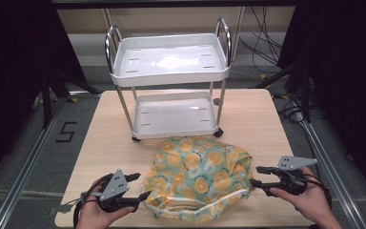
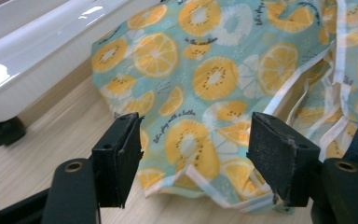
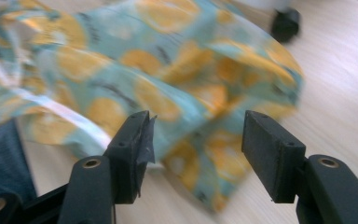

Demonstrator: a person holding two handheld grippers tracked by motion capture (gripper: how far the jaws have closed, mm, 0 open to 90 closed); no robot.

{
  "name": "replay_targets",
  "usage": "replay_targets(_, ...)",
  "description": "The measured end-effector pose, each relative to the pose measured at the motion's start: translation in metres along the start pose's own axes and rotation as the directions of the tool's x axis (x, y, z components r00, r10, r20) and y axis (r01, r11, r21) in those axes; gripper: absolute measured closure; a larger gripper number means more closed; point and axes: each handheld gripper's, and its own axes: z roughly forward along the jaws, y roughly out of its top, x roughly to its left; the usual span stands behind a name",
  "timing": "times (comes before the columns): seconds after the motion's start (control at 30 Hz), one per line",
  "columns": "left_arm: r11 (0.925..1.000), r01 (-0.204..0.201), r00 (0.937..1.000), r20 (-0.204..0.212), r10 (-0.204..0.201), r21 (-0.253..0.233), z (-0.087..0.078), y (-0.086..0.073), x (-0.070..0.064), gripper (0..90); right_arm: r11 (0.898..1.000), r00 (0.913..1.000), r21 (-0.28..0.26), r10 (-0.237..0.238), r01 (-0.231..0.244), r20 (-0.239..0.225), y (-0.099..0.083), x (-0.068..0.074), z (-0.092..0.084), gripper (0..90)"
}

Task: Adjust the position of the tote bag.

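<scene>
Fruit-print cloth (image 1: 198, 177) lies crumpled at near edge of table (image 1: 100, 133), just in front of white cart (image 1: 171, 71). Left tool (image 1: 136, 187) open, jaws straddling cloth's left hem, pads not pressing. Right tool (image 1: 262, 177) open at cloth's right edge, nothing gripped. Step judged: grasp both sides. Advice: pinch hemmed edge, single layer only; close both together; lift evenly; keep clear of cart wheels.
</scene>
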Motion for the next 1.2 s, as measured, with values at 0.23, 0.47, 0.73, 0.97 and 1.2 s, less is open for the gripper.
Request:
replay_targets(0.23, 0.9997, -0.022, 0.9993, 0.032, 0.021, 0.009, 0.010, 0.007, -0.009, 34.5, 0.985, 0.9807, -0.007, -0.174, 0.174, -0.089, 0.019, 0.023, 0.003, 43.0)
replay_targets(0.47, 0.9991, -0.040, 0.9969, 0.069, 0.039, 0.014, 0.017, 0.015, -0.015, 35.3, 0.939, 0.9272, 0.080, -0.313, 0.334, -0.206, 0.022, 0.045, 0.023, 32.9)
replay_targets(0.73, 0.9967, -0.081, 0.9914, 0.104, 0.080, 0.006, 0.024, 0.025, -0.023, 35.5, 0.849, 0.8509, 0.139, -0.473, 0.509, -0.230, 0.029, 0.063, 0.040, 19.8)
replay_targets(0.97, 0.9888, -0.149, 0.9781, 0.149, 0.145, 0.015, 0.029, 0.036, -0.037, 34.3, 0.852, 0.8450, 0.115, -0.474, 0.511, -0.248, 0.042, 0.069, 0.047, 67.9)
replay_targets(1.2, 0.9639, -0.264, 0.9316, 0.268, 0.246, 0.034, 0.034, 0.056, -0.062, 32.7, 0.865, 0.8376, 0.098, -0.439, 0.491, -0.325, 0.061, 0.069, 0.052, 73.6)
